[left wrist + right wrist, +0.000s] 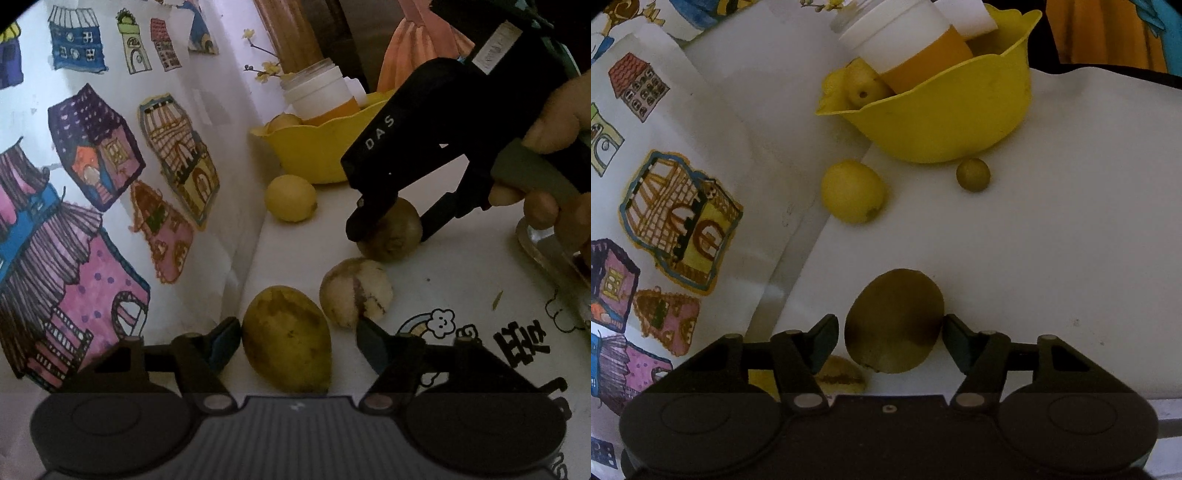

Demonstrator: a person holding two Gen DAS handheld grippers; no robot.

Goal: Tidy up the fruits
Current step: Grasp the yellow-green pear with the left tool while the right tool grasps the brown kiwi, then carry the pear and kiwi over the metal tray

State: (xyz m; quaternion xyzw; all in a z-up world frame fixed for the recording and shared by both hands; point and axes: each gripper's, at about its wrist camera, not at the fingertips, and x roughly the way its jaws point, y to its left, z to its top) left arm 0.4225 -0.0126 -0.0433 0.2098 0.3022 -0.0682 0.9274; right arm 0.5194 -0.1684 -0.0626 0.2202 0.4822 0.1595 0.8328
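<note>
I have both grippers down among the loose fruit, and most of the sorting is still ahead of me.

My left gripper [295, 341] straddles a yellow-green mango [287, 339] lying on the white desk [461, 266]. Its left pad sits right against the skin, but I see a clear gap on the other side, so I read it as not yet clamped: jaws partly apart with the fruit between them.

My right gripper [890, 338] brackets a brown kiwi [894, 321]. In its own view the right pad looks to be touching the fruit and a thin gap remains on the left; from the left wrist view its fingers flank the same kiwi, which rests on the desk. I would call that one unclamped too, though it is close.

Already done, as far as I can judge: the yellow bowl [945, 125] at the back holds at least a couple of small yellow fruits [862, 90], sharing the space with a white-lidded orange cup [905, 51].

Left to do: a lemon [852, 191] lies just in front of the bowl near the desk's edge, a small round greenish fruit [973, 174] sits right by the bowl's base, and a pale, blotchy round fruit [355, 292] lies just beside the mango. With the two I am reaching for, that makes five pieces loose on the desk.
</note>
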